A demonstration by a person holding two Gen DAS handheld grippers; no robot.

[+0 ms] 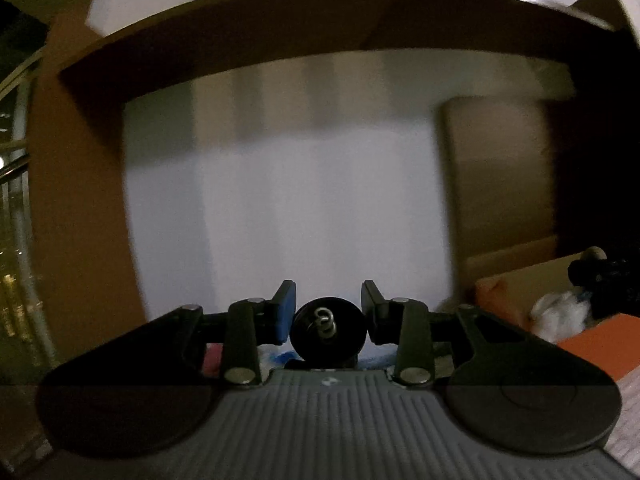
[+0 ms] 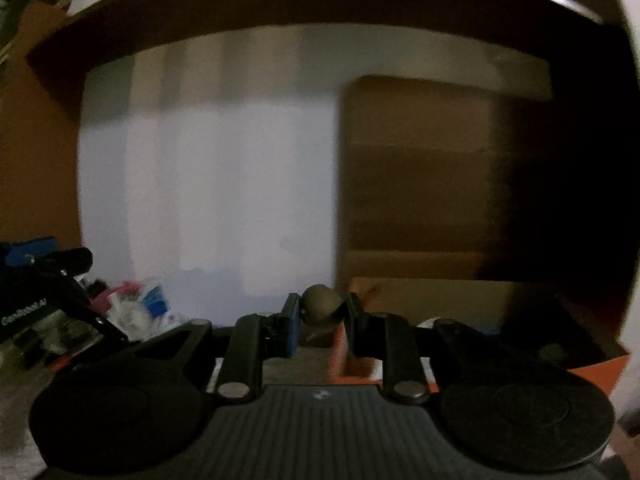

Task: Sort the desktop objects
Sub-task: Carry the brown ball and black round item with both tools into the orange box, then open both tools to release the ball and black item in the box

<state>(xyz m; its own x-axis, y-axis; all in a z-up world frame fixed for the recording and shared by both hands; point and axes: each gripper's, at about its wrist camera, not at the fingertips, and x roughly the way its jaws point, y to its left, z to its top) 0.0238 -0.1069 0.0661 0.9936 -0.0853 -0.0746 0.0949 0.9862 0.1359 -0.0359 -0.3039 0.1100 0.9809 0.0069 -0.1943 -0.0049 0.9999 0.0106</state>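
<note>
Holding, left: left gripper (image 1: 328,314) pinches a black round object (image 1: 328,330) with a small metal ring on its face, jaws closed against both sides.
Holding, right: right gripper (image 2: 322,320) pinches a small dull brown rounded object (image 2: 322,304), jaws pressed on it.
Backdrop, both views: white wall panel (image 1: 280,200) under a brown shelf board (image 1: 320,28); blurred.
Left view only: the right gripper at the right edge, over an orange box (image 1: 592,344) holding a white crumpled item (image 1: 560,312).
Right view only: the left gripper at the left edge, beside a heap of wrappers (image 2: 140,308); cardboard box (image 2: 440,180) behind; orange box just below the held object.
</note>
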